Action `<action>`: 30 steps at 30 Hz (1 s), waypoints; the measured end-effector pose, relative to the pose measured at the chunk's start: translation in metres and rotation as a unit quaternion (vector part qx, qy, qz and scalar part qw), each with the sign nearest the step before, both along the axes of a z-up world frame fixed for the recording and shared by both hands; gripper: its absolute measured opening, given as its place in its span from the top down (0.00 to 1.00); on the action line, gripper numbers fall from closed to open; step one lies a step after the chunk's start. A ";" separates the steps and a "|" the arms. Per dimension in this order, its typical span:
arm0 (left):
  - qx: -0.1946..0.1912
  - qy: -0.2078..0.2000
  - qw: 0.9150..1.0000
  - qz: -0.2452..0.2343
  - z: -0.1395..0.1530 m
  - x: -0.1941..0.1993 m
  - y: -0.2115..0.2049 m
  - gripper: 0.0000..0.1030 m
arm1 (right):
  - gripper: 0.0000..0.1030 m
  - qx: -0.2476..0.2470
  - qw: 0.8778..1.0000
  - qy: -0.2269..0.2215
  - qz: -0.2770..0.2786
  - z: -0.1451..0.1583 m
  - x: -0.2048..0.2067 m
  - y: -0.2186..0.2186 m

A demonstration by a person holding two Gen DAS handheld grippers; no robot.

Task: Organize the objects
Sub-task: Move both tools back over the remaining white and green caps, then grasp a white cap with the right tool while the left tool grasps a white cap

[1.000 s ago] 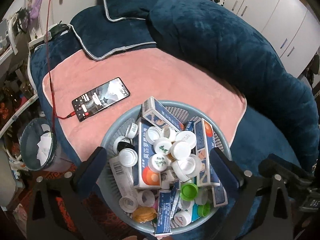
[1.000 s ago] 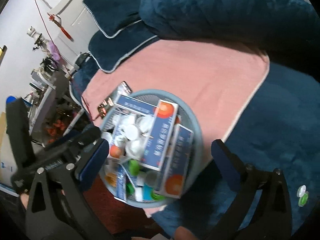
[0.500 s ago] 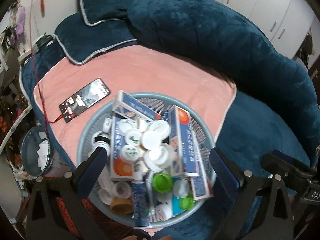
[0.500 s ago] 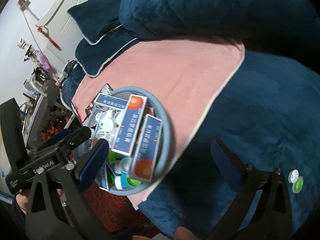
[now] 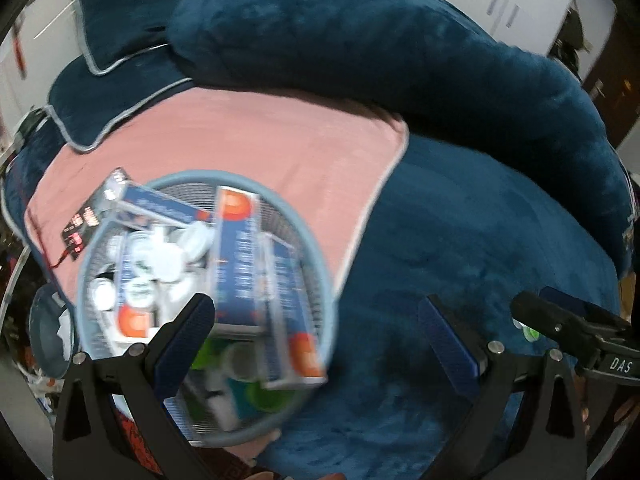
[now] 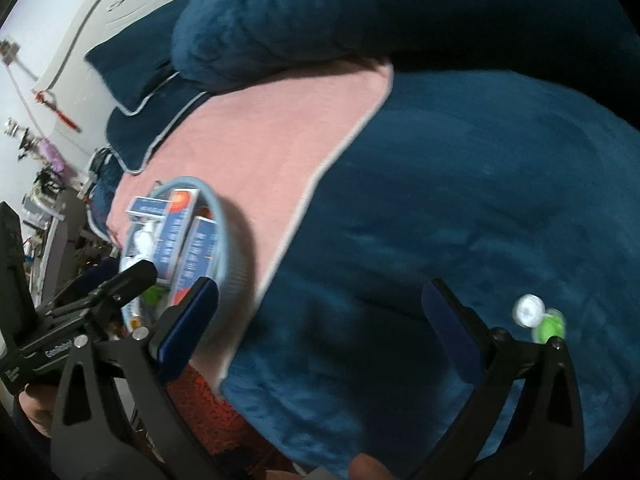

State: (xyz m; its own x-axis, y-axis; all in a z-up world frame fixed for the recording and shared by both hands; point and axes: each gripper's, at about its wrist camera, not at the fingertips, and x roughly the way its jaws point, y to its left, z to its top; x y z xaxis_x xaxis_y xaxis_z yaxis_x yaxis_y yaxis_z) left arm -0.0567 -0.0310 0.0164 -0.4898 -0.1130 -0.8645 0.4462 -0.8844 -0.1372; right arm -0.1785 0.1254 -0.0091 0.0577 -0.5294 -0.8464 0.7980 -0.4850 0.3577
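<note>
Both grippers have swung right, away from the basket (image 5: 224, 178), which sits on the pink towel (image 5: 248, 136). Left gripper (image 5: 316, 332) and right gripper (image 6: 320, 316) gape empty. Two caps (image 6: 538, 316) lie right of the basket, beside the right gripper's outer finger.

I see open dark blue plush bedding (image 6: 460, 208) ahead; the crammed round grey mesh basket (image 5: 304, 240) blocks the left, the rolled blue duvet (image 5: 360, 40) the far side.
</note>
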 end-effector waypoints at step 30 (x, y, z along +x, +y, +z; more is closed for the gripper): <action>0.023 -0.065 0.987 -0.146 -0.076 -0.077 0.134 0.01 | 0.00 0.121 0.987 0.042 -0.100 -0.088 -0.106 0.124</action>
State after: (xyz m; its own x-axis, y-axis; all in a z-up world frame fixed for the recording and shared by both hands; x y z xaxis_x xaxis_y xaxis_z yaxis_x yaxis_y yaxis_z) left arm -0.1337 0.1025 -0.0595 -0.3806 0.0571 -0.9230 0.1889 -0.9722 -0.1380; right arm -0.2848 0.2495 -0.0967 -0.1022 -0.3056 -0.9467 0.6998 -0.6985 0.1500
